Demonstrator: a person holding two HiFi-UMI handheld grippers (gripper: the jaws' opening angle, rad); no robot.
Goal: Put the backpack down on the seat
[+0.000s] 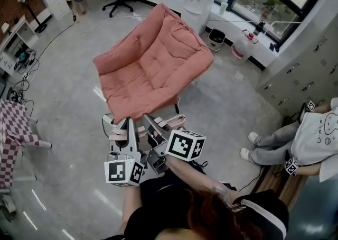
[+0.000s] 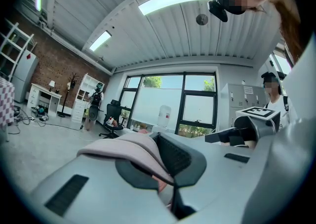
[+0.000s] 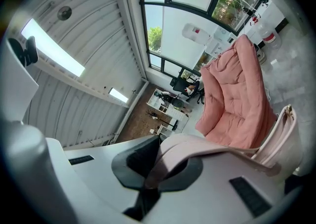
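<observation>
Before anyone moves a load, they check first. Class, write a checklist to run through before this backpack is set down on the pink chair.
1. Left gripper shut on the left strap: ok.
2. Right gripper shut on the right strap: ok.
3. Pink chair directly ahead of both grippers: ok.
4. Nothing lying on its seat cushion: ok.
5. Seated person well off to the side of the chair: ok.
6. Backpack's body hanging free, not snagged: cannot tell, as it is hidden beneath the grippers.
</observation>
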